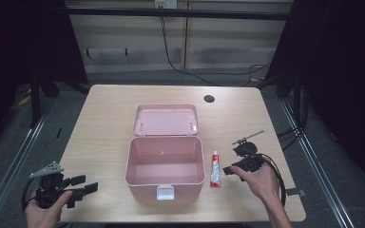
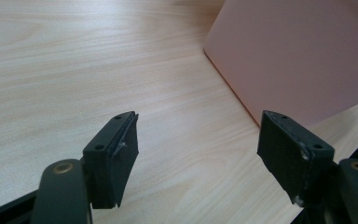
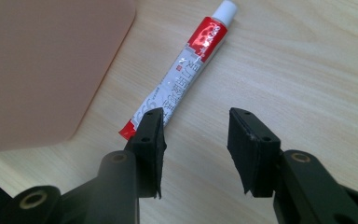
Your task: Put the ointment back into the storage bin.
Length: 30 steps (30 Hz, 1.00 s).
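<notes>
An open pink plastic box (image 1: 165,190) stands mid-table, its lid (image 1: 166,119) laid back behind it and its inside bare. A white and red tube (image 1: 215,169) lies flat just right of the box. My right gripper (image 1: 230,161) is beside the tube, on its right. In the right gripper view the right gripper (image 3: 196,140) is open with bare table between its jaws; the tube (image 3: 182,79) runs away from the left jaw's tip, next to the box corner (image 3: 42,65). My left gripper (image 1: 86,184) rests near the front left edge, open. In its own view the left gripper (image 2: 200,140) points toward the box wall (image 2: 298,51).
The light wooden table (image 1: 104,118) has a round cable hole (image 1: 209,99) at the back right. A white latch (image 1: 165,192) sits on the box's front wall. Dark floor and metal rails flank the table, and cables hang behind it.
</notes>
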{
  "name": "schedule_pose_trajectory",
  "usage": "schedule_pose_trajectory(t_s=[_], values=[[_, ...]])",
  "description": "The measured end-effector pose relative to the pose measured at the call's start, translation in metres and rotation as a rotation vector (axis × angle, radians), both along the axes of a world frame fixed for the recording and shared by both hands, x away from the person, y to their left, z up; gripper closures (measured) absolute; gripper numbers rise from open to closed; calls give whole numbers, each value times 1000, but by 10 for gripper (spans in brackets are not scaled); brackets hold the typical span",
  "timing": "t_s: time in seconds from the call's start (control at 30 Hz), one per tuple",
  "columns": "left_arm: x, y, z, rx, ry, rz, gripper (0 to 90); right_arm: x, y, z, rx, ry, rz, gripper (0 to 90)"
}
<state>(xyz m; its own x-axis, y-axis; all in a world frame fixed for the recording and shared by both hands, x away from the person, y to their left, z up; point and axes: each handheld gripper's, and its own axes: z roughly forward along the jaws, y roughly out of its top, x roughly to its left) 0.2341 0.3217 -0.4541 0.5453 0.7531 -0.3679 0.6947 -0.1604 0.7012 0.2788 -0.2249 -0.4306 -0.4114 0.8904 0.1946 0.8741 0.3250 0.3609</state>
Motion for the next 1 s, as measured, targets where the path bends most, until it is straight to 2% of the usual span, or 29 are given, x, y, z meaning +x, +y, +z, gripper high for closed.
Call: schedule_pose_trajectory(t_s=[0.1,0.3,0.37,0.67,0.7,1.0], values=[[1,0,0,8,1,-10,286,5,9,-1,-7,22,34,574],[1,-1,0,4,2,-8,286,14,16,-2,7,57,38,582],[1,-1,0,2,3,-9,286,19,21,-2,15,82,30,583],[0,-2,0,3,2,-20,285,32,34,-5,-7,119,46,589],[0,-3,0,-1,1,-20,284,35,35,-6,-28,119,37,598],[1,-3,0,4,4,-27,282,45,35,-13,-52,141,3,581]])
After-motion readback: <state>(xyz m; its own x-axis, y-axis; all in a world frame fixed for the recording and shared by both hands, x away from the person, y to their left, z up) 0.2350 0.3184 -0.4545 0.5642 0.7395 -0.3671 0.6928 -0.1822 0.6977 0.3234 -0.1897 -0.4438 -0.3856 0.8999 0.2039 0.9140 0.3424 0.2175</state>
